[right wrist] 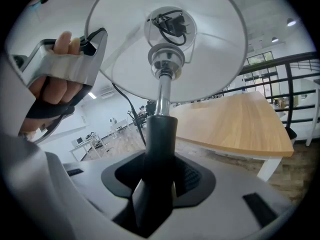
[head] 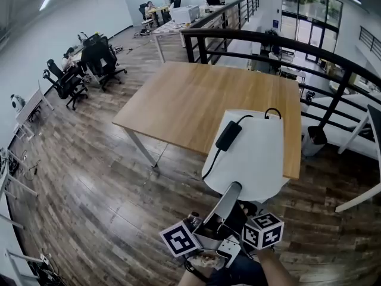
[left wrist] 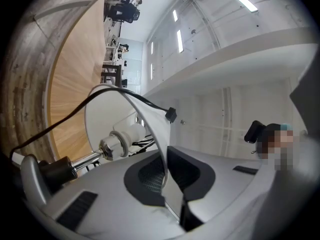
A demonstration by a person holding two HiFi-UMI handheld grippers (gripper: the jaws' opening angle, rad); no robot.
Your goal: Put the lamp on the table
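Observation:
The lamp has a white shade (head: 247, 154), and its black cord with an adapter (head: 228, 134) lies over the shade. I hold it in the air at the near right corner of the wooden table (head: 190, 97). My left gripper (left wrist: 165, 179) is shut on the thin rim of the shade (left wrist: 150, 126). Beside it I see the lamp's bulb socket (left wrist: 120, 139) and metal stem (left wrist: 82, 160). My right gripper (right wrist: 159, 184) is shut on the lamp's black stem (right wrist: 160, 134) under the shade (right wrist: 200, 49). The left gripper (right wrist: 75, 59) shows there too, in a hand at the shade's edge.
A black railing (head: 286, 43) runs behind the table. Office chairs (head: 71, 82) and desks stand at the far left on the wood floor (head: 89, 177). White furniture (head: 357, 136) lies to the right of the table. A person (left wrist: 280, 139) shows at the right of the left gripper view.

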